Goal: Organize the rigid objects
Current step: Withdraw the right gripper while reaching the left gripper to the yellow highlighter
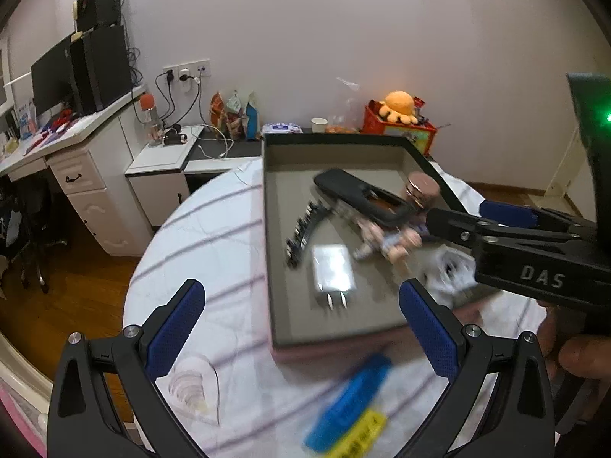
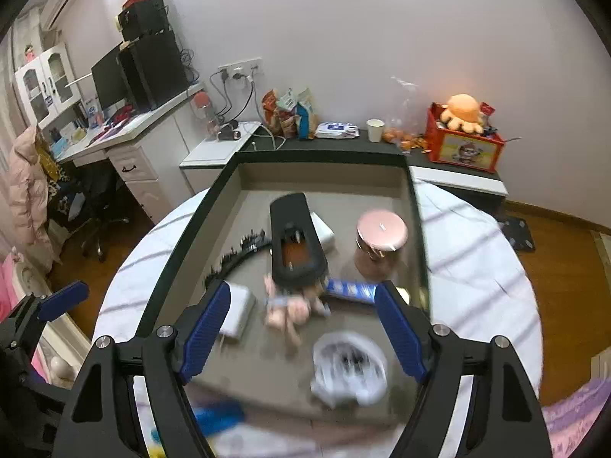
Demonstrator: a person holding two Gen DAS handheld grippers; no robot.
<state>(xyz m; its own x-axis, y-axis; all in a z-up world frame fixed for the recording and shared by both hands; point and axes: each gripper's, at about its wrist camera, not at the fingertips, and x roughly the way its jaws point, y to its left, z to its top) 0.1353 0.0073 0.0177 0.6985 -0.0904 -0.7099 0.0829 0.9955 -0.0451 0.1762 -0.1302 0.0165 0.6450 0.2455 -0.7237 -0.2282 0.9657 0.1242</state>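
Observation:
A shallow grey box [image 1: 275, 229] [image 2: 229, 191] with a dark rim sits on the round white table. In it lie a black remote-like case [image 1: 362, 196] [image 2: 296, 236], a white charger [image 1: 332, 271] [image 2: 238, 311], a black comb-like strip [image 1: 303, 234] [image 2: 233, 255], a small pink doll [image 1: 389, 242] [image 2: 290, 309], a pink-lidded jar [image 1: 422, 187] [image 2: 380, 244] and a white crumpled packet [image 1: 448, 271] [image 2: 349, 372]. A blue and yellow pack [image 1: 351, 408] lies on the table in front of the box. My left gripper [image 1: 301, 328] is open above the table at the box's near edge. My right gripper [image 2: 303, 328] is open over the box and empty.
The round table [image 1: 198, 252] has a white striped cloth. Behind it stand a low dark shelf with snack bags [image 2: 290, 114], a paper cup [image 2: 375, 129] and a red box with an orange plush [image 2: 464, 133]. A white desk with monitor [image 1: 53, 76] is on the left.

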